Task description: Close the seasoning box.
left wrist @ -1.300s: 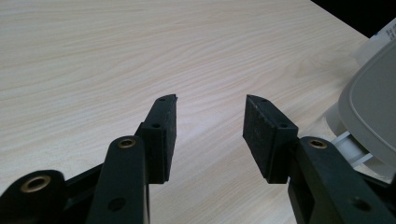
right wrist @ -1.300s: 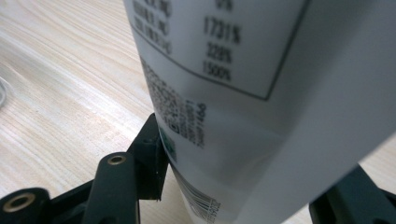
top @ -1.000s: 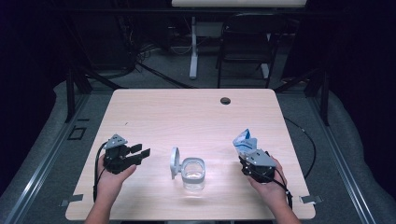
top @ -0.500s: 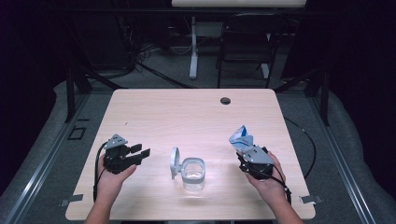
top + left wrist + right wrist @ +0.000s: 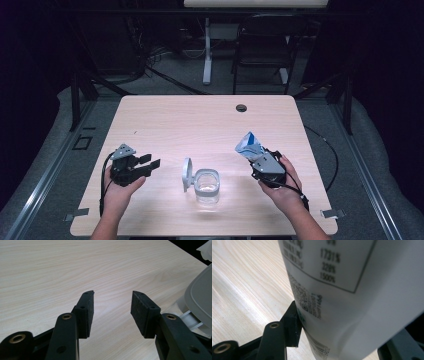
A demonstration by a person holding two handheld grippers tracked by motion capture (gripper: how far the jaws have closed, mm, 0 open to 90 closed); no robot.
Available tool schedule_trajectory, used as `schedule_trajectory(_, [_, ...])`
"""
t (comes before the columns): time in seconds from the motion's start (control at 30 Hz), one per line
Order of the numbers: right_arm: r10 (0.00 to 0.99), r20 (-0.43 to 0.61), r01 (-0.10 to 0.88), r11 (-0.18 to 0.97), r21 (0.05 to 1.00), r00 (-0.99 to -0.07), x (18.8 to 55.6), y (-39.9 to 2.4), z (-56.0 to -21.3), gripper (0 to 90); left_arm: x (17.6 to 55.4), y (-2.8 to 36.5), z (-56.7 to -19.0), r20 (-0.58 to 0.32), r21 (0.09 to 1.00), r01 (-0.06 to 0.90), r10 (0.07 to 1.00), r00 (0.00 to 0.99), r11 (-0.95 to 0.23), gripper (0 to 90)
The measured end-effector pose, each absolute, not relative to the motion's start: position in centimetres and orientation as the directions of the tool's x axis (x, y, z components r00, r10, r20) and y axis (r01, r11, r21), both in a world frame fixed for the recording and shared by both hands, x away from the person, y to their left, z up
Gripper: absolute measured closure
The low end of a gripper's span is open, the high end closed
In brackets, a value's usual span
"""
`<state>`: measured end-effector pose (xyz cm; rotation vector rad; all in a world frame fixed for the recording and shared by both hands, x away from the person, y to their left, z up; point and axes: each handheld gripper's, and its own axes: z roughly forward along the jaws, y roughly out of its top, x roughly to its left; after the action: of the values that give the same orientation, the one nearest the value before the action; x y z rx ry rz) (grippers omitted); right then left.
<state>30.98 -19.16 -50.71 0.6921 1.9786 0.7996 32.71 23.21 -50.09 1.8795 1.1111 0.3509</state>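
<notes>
A clear plastic container (image 5: 206,183) stands at the table's front middle, its grey-white lid (image 5: 187,174) flipped up on its left side. That lid (image 5: 200,297) also edges the right of the left gripper view. My left gripper (image 5: 151,162) rests left of the container, open, with only bare wood between the jaws (image 5: 112,293). My right gripper (image 5: 256,155) is to the container's right, shut on a blue-and-white pouch (image 5: 248,144) held above the table. In the right gripper view the pouch (image 5: 352,290) shows printed text and a barcode, with the left pad (image 5: 293,323) pressed on it.
The light wooden table (image 5: 200,125) has a black cable grommet (image 5: 241,107) near its far edge. A chair (image 5: 265,45) and a white desk leg (image 5: 207,55) stand on the floor beyond the table. Cables trail from both grippers.
My right gripper has lifted the pouch and shifted it a little left, toward the container. The left gripper and the container have not moved.
</notes>
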Motion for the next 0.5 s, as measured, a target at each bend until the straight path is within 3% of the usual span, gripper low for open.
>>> schedule_trajectory(0.5, [0.623, -0.598, 0.094, 0.728, 0.679, -0.504, 31.0, -17.1, -51.2, 44.6, 32.7, 23.5, -50.0, -0.186, 0.807, 0.558, 0.813, 0.552, -0.195, 53.6])
